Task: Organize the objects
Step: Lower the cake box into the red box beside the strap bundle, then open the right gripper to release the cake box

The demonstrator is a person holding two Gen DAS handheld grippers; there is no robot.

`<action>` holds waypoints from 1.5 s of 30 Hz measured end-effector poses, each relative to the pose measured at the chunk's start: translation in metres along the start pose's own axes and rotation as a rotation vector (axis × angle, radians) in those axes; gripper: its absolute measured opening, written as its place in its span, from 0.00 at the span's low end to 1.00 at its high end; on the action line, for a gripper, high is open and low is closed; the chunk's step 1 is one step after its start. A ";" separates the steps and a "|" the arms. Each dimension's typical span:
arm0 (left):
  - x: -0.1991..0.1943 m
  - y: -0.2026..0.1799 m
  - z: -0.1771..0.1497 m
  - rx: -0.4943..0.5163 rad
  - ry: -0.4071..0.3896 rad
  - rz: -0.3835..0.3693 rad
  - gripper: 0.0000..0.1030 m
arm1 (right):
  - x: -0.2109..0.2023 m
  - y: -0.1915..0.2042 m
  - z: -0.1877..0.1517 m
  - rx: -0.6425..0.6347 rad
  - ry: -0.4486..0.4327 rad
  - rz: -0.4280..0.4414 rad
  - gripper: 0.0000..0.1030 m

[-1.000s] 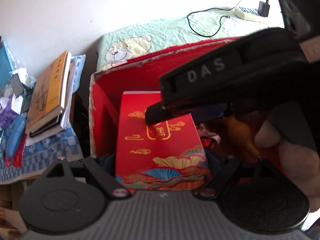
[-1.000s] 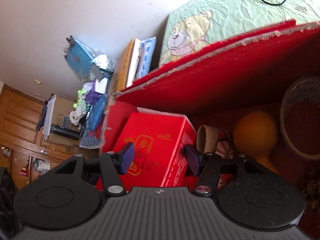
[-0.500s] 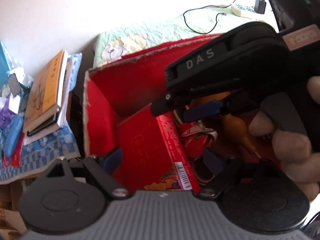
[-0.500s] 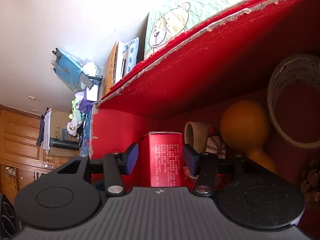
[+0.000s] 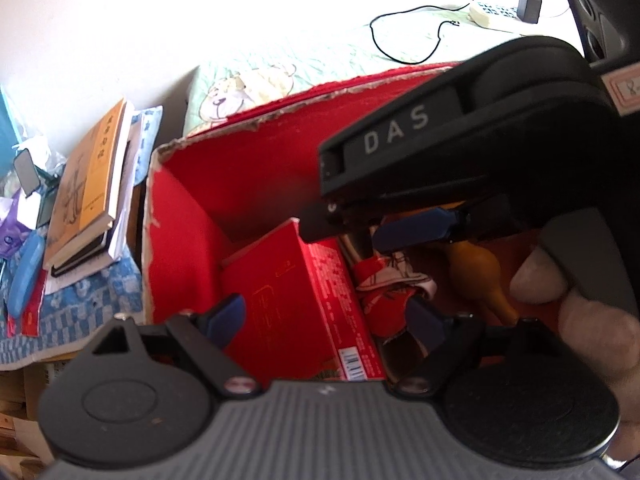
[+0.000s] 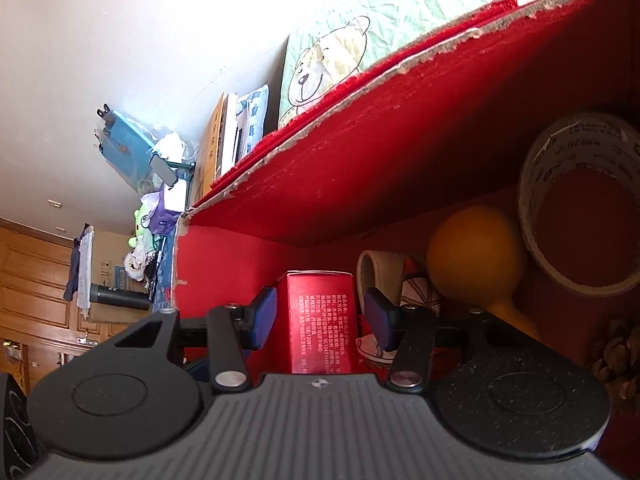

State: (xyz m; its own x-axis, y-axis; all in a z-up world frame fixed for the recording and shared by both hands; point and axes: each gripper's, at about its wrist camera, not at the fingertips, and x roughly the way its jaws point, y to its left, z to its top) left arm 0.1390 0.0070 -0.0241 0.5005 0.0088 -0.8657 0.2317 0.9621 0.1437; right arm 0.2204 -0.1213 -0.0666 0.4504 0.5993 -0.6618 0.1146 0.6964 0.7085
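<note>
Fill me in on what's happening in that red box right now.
A person with a gripper in each hand is packing a big red storage box. A small red carton stands on edge near the box's left wall, between the open fingers of both the right gripper and the left gripper; neither grips it. Beside it sit an orange gourd, a tape roll and a patterned cup.

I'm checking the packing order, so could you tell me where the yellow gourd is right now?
The yellow gourd lies inside the big red box by its back wall, right of centre in the right wrist view, between the small tape roll and the large tape roll.
</note>
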 end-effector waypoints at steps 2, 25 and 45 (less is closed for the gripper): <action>0.000 0.000 0.000 0.001 0.000 0.003 0.86 | 0.000 0.001 0.000 -0.009 -0.001 -0.007 0.51; 0.011 0.002 0.007 0.007 -0.002 0.034 0.92 | 0.003 0.008 -0.003 -0.075 -0.031 -0.104 0.51; 0.013 0.010 0.006 -0.001 0.013 0.007 0.93 | -0.044 -0.006 -0.014 -0.152 -0.167 -0.281 0.47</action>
State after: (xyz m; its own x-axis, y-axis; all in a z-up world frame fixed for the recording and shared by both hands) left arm 0.1533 0.0152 -0.0311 0.4913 0.0193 -0.8708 0.2271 0.9623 0.1495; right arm 0.1879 -0.1459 -0.0450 0.5597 0.3124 -0.7676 0.1273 0.8828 0.4522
